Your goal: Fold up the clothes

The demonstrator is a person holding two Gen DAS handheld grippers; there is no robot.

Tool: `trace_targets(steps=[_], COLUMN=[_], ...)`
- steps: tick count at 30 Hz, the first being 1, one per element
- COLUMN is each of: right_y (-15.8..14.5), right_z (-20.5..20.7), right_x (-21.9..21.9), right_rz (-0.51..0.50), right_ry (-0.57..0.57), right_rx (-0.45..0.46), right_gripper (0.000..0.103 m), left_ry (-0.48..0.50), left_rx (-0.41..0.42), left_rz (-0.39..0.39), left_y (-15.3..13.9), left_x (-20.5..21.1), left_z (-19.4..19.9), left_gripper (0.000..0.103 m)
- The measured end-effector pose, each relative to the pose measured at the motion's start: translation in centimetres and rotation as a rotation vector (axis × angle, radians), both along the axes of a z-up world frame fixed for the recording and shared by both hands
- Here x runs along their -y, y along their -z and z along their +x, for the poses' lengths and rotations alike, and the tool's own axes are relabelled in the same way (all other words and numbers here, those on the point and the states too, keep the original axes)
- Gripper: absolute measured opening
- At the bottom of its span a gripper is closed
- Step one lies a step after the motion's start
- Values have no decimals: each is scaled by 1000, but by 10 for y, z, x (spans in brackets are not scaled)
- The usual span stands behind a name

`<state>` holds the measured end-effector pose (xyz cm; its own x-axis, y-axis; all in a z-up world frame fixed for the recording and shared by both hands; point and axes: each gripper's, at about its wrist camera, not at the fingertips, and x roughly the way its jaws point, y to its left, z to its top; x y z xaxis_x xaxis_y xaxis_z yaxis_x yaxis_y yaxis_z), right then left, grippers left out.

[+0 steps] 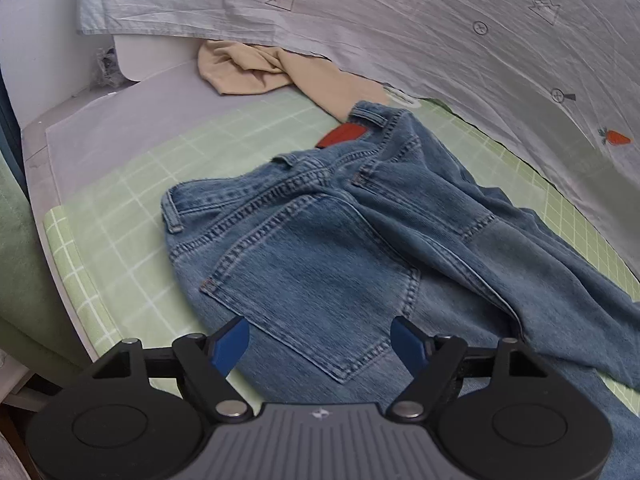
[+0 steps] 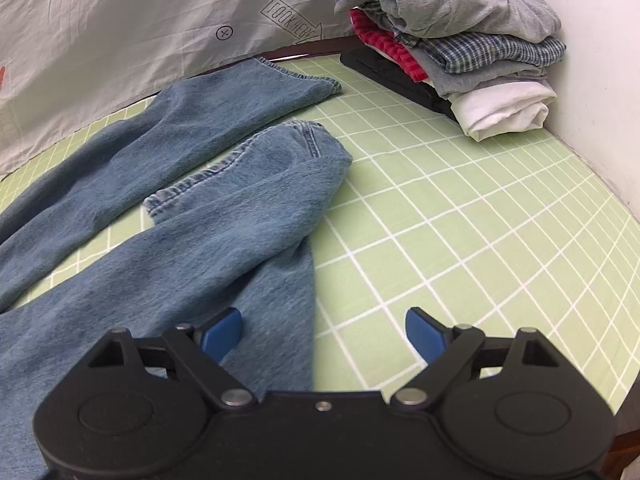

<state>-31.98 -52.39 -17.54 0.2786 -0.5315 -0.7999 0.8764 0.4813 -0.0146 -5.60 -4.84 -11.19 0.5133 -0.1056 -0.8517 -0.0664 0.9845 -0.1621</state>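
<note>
A pair of blue jeans (image 1: 320,248) lies spread on the green checked mat (image 1: 120,216), seat side up with a back pocket showing and a red patch at the waistband. My left gripper (image 1: 320,340) hovers open over the pocket, holding nothing. In the right wrist view the two jean legs (image 2: 200,208) run toward the back, the nearer one folded back on itself at the cuff. My right gripper (image 2: 322,336) is open above the near leg's edge, its left fingertip over denim and its right one over the bare mat (image 2: 480,220).
A beige garment (image 1: 256,68) lies crumpled behind the jeans' waist. A grey printed sheet (image 1: 440,20) hangs along the back. A stack of folded clothes (image 2: 460,40) sits at the mat's far right corner against a white wall. The table edge is at left.
</note>
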Motion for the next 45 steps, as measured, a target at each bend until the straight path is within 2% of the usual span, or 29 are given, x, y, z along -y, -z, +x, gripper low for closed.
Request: trace_targets(steps=[3, 10, 12, 15, 18, 23, 25, 27, 28, 30, 31, 32, 33, 35, 37, 40, 42, 45], right_y=[2, 3, 4, 6, 6, 11, 13, 16, 16, 15, 13, 10, 4, -10, -24, -32, -22, 7], right_z=[-6, -14, -14, -13, -8, 18, 30, 40, 45, 55, 58, 62, 65, 74, 91, 126, 154, 182], right_x=[18, 40, 40, 40, 40, 42, 43, 42, 40, 35, 32, 28, 23, 10, -7, -35, -55, -79], right_rz=[24, 67, 77, 92, 107, 72, 60, 52, 38, 10, -3, -18, -36, -72, -110, -131, -100, -24], right_ry=[-16, -27, -28, -30, -25, -16, -8, -7, -8, -10, -15, -17, -16, -38, -114, -240, -332, -404], right_rx=[39, 144, 174, 219, 280, 258, 235, 214, 199, 172, 171, 174, 189, 229, 251, 234, 201, 129], right_gripper=[90, 90, 89, 88, 88, 87, 81, 68, 54, 42, 29, 21, 17, 15, 15, 15, 15, 18], left_ry=[38, 107, 103, 138, 164, 171, 170, 171, 173, 203, 231, 260, 286, 316, 340, 370, 390, 410], left_rx=[-4, -117, -133, -153, -161, -142, -142, -147, -151, -146, -145, -144, -142, -141, -146, -156, -157, -156], left_rz=[20, 78, 113, 169, 157, 159, 169, 170, 161, 154, 159, 168, 175, 178, 177, 179, 182, 190], left_y=[0, 34, 40, 43, 42, 35, 36, 38, 40, 41, 41, 42, 42, 44, 45, 45, 46, 49], left_x=[28, 78, 81, 89, 85, 65, 57, 50, 47, 44, 45, 47, 48, 49, 49, 50, 50, 53], left_z=[-16, -14, -9, -3, 5, 24, 33, 42, 46, 51, 53, 56, 59, 64, 69, 73, 74, 72], left_gripper=[79, 80, 86, 87, 88, 88, 88, 88, 88, 90, 91, 91, 92, 94, 96, 98, 99, 102])
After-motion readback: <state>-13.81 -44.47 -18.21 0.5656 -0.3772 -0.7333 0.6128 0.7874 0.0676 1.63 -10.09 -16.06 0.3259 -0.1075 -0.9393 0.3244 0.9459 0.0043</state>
